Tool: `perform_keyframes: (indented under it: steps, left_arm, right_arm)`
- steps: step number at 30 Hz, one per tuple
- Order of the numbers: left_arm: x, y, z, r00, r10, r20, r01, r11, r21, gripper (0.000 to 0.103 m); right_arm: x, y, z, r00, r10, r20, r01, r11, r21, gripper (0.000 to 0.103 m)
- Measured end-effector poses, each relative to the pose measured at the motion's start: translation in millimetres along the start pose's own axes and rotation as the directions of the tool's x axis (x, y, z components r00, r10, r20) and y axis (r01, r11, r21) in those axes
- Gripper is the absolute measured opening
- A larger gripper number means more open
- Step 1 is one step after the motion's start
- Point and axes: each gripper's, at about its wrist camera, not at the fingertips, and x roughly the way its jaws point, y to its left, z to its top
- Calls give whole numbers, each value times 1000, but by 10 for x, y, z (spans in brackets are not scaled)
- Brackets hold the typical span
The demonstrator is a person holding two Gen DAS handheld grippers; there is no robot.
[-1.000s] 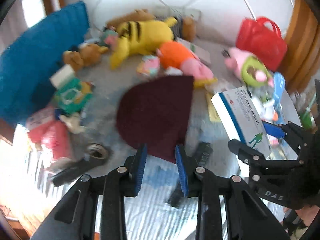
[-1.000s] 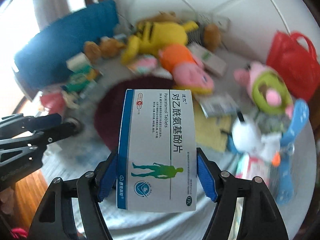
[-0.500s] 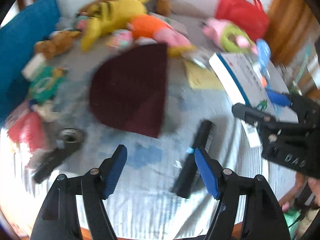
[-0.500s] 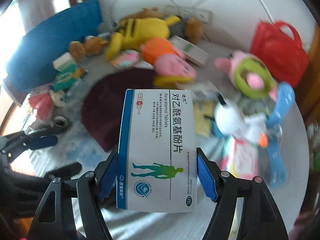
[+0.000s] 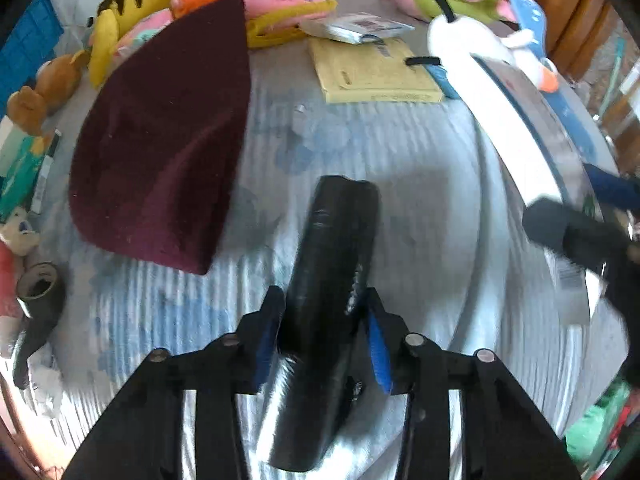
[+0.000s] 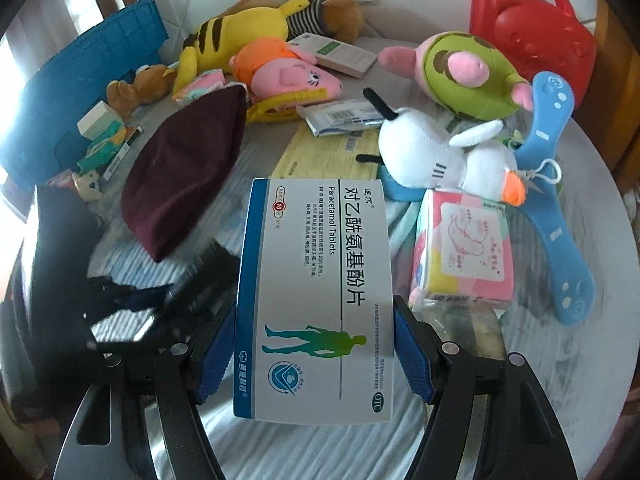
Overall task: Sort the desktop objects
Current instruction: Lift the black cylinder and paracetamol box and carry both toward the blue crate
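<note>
My left gripper [image 5: 322,336] points steeply down at the striped cloth, and its jaws are closing on a black oblong object [image 5: 336,240] that lies between the blue pads [image 5: 266,340]. Both pads sit against its sides. My right gripper [image 6: 316,348] is shut on a white and blue Paracetamol tablet box [image 6: 316,288], held above the cloth. In the left wrist view that box [image 5: 520,136] and the right gripper [image 5: 580,232] show blurred at the right. The left gripper [image 6: 120,304] appears as a dark blur at the left of the right wrist view.
A maroon beanie [image 5: 160,140] lies just left of the black object. A yellow booklet [image 5: 372,68], plush toys [image 6: 440,152], a tissue pack [image 6: 464,248], a blue plastic piece [image 6: 556,208] and a red bag [image 6: 532,24] crowd the far and right side. A tape roll [image 5: 40,284] sits at the left.
The left gripper dropped toward the cloth, opened wide, then closed around the black object. The right gripper moved lower and sideways, still holding the box.
</note>
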Motion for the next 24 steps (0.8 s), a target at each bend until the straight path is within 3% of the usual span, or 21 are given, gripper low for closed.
perform_keyframes:
  steps: [5,9,16,24]
  left_arm:
    - [-232,123,-5,999,36,22,-36,998,-43,37]
    - [-748,369,31,992,71,106,-60,992,-108,37]
    - [-1589,954,3,961,155,229,-103,969,-223,37]
    - [-2295,1930,-178,922,251,294,-135,922,-363,37]
  right_arm:
    - [25,29,11,1000,17,-11,-17,1000,-20,72]
    - [-107,219,146,999,36,12,-35,996,-82,72]
    - [-445,924,588,989,111,100,-86,970,-227,72]
    - [-680,1987,1083,963,201,177,-127,924,-360,72]
